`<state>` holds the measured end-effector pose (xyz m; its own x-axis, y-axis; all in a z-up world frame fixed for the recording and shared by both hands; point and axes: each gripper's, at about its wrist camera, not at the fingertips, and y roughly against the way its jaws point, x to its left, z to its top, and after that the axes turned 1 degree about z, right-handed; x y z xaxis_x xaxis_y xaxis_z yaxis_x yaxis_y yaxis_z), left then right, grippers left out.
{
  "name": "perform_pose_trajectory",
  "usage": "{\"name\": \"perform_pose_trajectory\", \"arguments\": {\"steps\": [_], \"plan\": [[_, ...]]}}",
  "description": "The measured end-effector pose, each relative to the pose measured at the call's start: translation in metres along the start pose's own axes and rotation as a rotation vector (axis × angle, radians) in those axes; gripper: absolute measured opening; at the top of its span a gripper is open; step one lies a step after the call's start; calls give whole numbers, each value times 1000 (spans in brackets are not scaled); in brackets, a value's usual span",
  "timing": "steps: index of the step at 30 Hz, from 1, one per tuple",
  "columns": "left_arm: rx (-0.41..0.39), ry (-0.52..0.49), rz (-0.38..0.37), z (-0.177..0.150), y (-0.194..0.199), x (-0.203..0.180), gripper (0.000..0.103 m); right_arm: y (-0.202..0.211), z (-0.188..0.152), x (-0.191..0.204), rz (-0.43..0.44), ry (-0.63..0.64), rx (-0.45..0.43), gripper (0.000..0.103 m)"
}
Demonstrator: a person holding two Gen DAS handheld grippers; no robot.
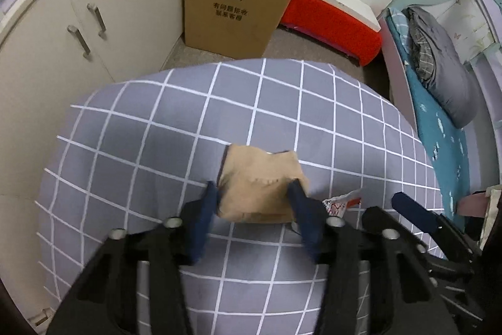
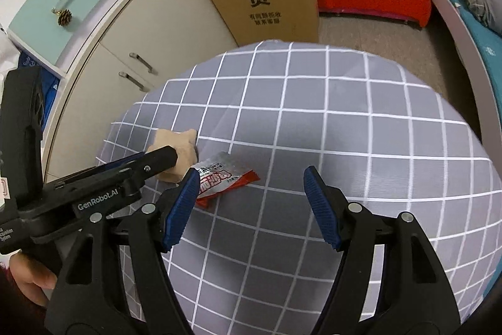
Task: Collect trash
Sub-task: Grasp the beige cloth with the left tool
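The left gripper (image 1: 252,193) is pinching the crumpled tan paper (image 1: 260,178) on the grid-checked tablecloth (image 1: 157,146), its blue fingers (image 1: 208,203) pressing either flank. The right gripper (image 2: 251,193) is hanging spread and empty, the red snack wrapper (image 2: 226,175) lying just inside its left finger. Squeezing the wad firmly before lifting and centring the right jaws over the wrapper looks wise.
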<state>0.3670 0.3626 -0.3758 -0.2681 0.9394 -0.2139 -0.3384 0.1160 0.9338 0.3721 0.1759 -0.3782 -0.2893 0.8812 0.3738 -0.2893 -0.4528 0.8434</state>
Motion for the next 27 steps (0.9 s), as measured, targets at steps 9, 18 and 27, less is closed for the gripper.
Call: {"name": "perform_pose_trajectory", "arguments": {"steps": [9,18,27], "plan": [[-47,34,28,-7,20,26,12,-26,3,22,-1,50,18,71],[-75,47,46,-14,37,29,12,-31,1,32,-58,180,12,25],[-100,25,75,-34,56,-1,12,-12,-13,4,81,95,41,2]]}}
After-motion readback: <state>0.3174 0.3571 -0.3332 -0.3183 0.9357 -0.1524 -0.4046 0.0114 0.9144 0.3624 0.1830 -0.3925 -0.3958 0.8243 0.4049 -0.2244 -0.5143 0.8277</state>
